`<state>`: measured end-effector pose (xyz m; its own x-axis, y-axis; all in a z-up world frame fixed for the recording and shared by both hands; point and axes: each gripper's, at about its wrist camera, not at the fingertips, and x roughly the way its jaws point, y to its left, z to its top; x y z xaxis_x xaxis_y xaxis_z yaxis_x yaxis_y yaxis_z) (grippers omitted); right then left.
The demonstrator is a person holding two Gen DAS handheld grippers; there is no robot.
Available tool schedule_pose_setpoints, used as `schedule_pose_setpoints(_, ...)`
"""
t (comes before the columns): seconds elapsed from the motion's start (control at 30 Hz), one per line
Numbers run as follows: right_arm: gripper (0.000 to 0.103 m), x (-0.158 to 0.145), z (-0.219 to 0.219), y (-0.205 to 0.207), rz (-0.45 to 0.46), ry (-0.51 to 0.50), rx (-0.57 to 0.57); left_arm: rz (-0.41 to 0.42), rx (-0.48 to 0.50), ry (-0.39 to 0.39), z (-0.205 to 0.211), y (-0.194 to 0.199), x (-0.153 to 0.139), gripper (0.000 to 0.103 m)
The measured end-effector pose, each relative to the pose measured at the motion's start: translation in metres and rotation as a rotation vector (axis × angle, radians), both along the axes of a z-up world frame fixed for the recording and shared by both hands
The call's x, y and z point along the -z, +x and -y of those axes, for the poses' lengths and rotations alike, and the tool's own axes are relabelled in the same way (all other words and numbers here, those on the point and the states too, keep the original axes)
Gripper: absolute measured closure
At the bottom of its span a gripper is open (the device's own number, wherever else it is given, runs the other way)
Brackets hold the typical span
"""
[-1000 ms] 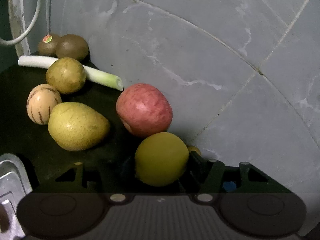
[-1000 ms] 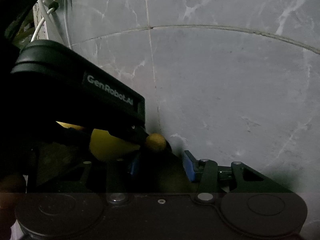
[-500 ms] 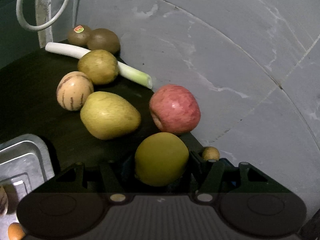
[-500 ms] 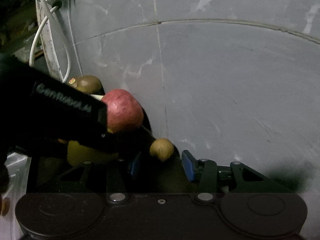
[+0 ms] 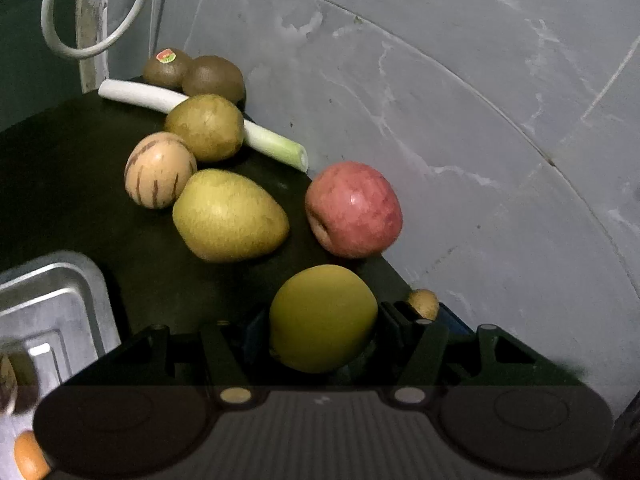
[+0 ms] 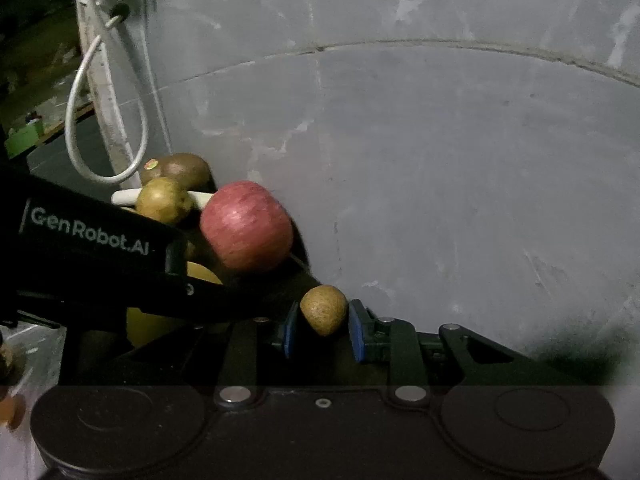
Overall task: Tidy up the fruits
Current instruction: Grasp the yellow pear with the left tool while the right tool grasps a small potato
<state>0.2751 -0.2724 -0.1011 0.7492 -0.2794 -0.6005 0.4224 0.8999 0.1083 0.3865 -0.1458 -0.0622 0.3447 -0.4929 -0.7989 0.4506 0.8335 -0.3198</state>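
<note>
Closing since before, right claw (image 6: pixel 323 330) pinches small, rough, brown fruit (image 6: pixel 324 309).

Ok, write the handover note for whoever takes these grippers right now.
Left hand-held gripper: shut on the yellow fruit, just above the black mat.
Right hand-held gripper: shut on the small brown fruit at the mat's corner.
On the mat: red apple, pear, striped melon, two kiwis, leek.
Metal tray at lower left.
Left to do: place both held fruits, sort the rest.
</note>
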Motion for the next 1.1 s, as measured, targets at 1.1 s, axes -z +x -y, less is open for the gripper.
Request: schedule_pose_setpoints(1.1,0.074,-0.041,-0.114,-0.069,0.041,-0.017,-0.314,-0.005,-0.288,-0.108,-0.156,-0.097,-0.036,0.04)
